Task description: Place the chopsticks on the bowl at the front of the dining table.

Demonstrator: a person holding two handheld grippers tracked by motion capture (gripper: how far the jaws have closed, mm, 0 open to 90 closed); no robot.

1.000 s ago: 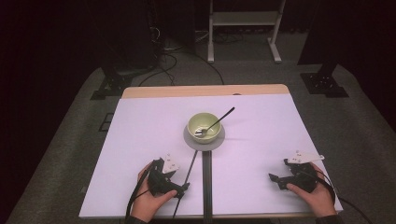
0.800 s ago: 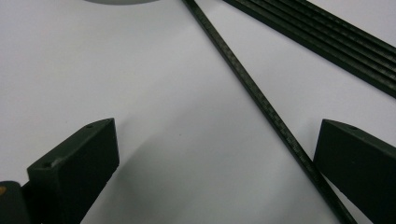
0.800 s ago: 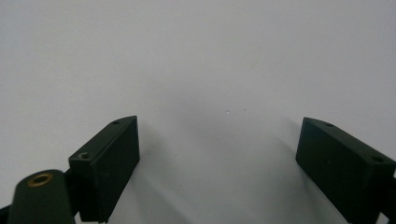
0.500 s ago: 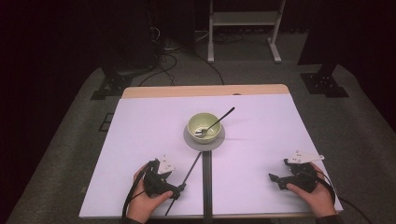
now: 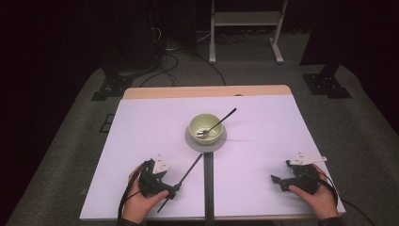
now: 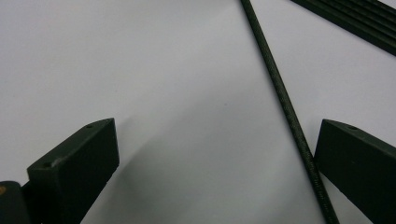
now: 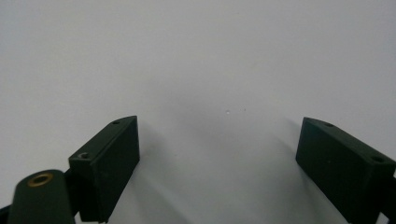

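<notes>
Bowl (image 5: 205, 128), pale green, sits on a grey round plate (image 5: 221, 142) mid-table, a black spoon (image 5: 217, 125) resting in it with the handle leaning out over the far-right rim. Thin black rod (image 5: 184, 177) lies diagonally on the white table (image 5: 263, 141), just beside a dark centre strip (image 5: 208, 188). Left gripper (image 5: 170, 192) low at the near left, jaws spread wide, rod (image 6: 285, 107) lying between them close to one jaw, not clamped. Right gripper (image 5: 276, 181) at the near right, jaws released wide over bare table, holding nothing.

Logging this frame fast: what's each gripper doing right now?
Left gripper: open, thin black rod lying between its jaws, not clamped.
Right gripper: open, holding nothing, over the white table.
</notes>
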